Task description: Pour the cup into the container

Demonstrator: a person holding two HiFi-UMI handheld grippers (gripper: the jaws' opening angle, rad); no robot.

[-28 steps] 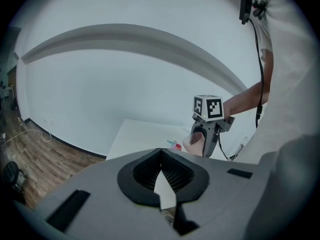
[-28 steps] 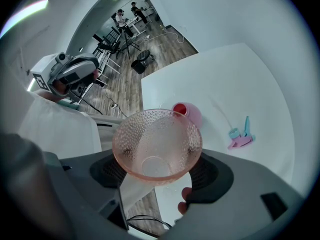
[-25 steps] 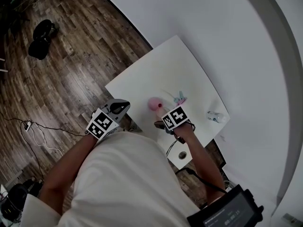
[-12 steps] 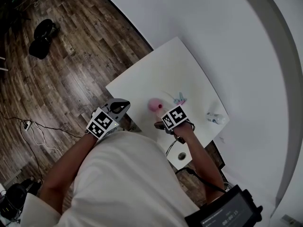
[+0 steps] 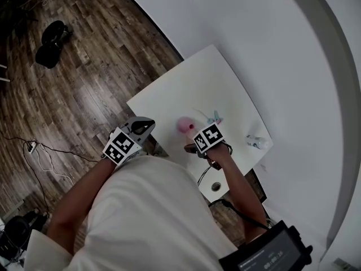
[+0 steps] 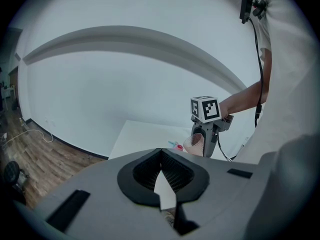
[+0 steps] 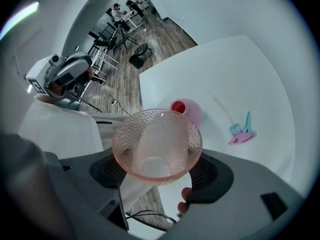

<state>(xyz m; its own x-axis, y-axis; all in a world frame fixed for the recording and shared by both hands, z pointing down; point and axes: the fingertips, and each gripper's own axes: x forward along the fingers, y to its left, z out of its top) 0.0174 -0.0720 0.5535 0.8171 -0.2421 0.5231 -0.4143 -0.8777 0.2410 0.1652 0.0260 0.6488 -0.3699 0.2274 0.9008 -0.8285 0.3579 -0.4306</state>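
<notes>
My right gripper (image 7: 157,156) is shut on a pink dimpled glass cup (image 7: 157,144). The cup's mouth faces the camera and I see nothing inside it. Just beyond its rim, a pink container (image 7: 189,109) with red inside stands on the white table (image 7: 235,69). In the head view the right gripper (image 5: 192,133) hangs over the table's near edge, close to a pink shape; I cannot tell whether that is the cup or the container. My left gripper (image 5: 148,125) is shut and empty, off the table's near left corner. The left gripper view shows the same shut jaws (image 6: 161,176) and the cup (image 6: 196,142).
A small blue and pink clip (image 7: 241,132) lies on the table right of the container. A small pale object (image 5: 256,141) sits near the table's right edge. Wood floor (image 5: 67,89) with cables and a dark bag (image 5: 49,43) surrounds the table. A white wall stands behind.
</notes>
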